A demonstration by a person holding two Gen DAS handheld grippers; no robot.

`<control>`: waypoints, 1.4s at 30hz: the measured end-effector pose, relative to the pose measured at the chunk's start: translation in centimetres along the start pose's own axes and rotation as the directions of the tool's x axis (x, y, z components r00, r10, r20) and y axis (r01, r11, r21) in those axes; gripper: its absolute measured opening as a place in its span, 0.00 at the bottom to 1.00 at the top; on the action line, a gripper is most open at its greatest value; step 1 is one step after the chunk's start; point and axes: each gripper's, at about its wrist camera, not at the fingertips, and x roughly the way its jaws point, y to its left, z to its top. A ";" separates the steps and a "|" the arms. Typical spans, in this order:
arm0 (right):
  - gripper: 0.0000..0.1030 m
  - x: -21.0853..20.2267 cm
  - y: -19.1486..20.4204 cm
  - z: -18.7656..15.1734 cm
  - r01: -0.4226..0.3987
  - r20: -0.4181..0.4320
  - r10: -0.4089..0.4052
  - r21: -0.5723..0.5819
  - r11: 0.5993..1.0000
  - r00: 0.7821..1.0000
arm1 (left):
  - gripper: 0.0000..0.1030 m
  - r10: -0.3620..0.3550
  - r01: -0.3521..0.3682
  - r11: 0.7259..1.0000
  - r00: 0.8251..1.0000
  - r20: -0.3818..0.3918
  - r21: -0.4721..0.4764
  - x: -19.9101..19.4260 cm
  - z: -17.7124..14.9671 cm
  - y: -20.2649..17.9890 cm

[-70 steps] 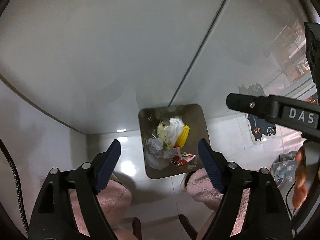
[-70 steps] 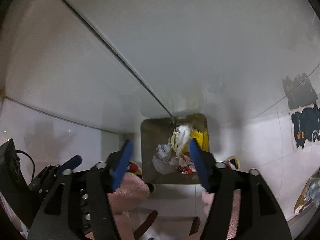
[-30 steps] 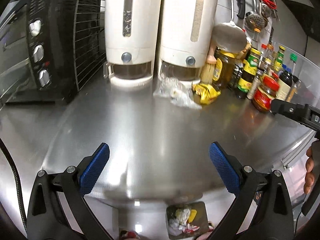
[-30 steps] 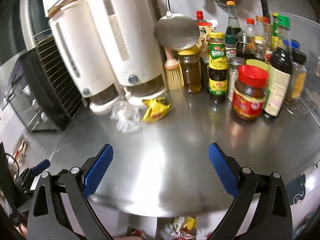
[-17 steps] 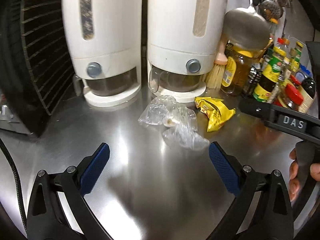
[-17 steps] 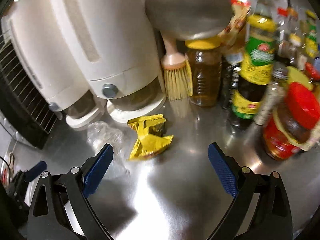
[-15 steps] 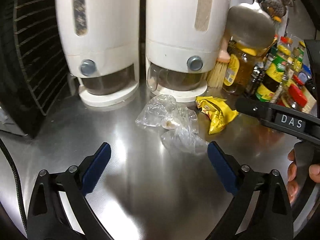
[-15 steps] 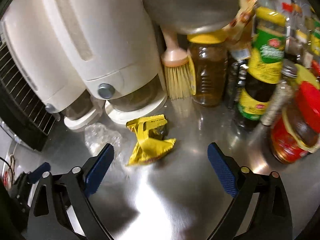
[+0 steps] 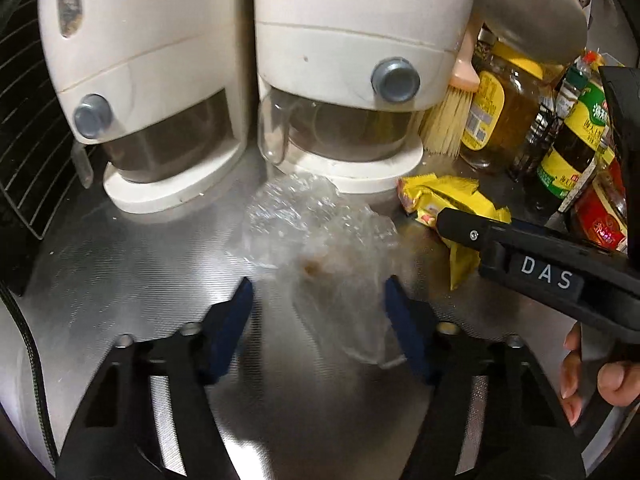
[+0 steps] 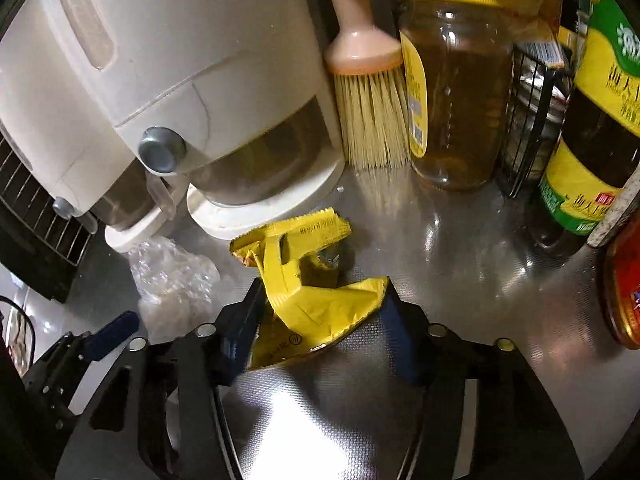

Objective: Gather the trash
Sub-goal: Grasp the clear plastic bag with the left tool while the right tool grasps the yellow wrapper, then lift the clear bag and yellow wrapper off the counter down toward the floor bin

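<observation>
Now the left hand-held gripper [image 9: 318, 300] is down at the steel desk [image 9: 120, 264], its jaws just closing, half apart around a crumpled clear plastic bag [image 9: 320, 248] that lies between them; whether the pads touch it I cannot tell. Just beside it, the right hand-held gripper [image 10: 322, 312], jaws also closing, straddles a yellow wrapper [image 10: 308, 280] and touches its edges. Ahead stand two white dispensers [image 9: 340, 60].
</observation>
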 end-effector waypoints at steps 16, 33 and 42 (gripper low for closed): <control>0.40 -6.7 -0.2 -2.7 -0.037 0.064 0.038 -0.023 0.999 0.997 | 0.04 0.032 -0.036 0.998 0.996 0.089 0.045 -7.1 -2.2 0.2; 0.40 -25.8 5.2 -10.7 0.000 0.238 0.036 -0.146 0.989 0.971 | 0.04 -0.002 -0.019 0.997 0.964 0.268 0.074 -26.9 -9.6 -2.0; 0.40 -28.3 5.0 -17.2 -0.024 0.240 0.068 -0.184 0.983 0.968 | 0.04 -0.069 0.046 0.995 0.955 0.290 0.086 -29.2 -15.8 -3.4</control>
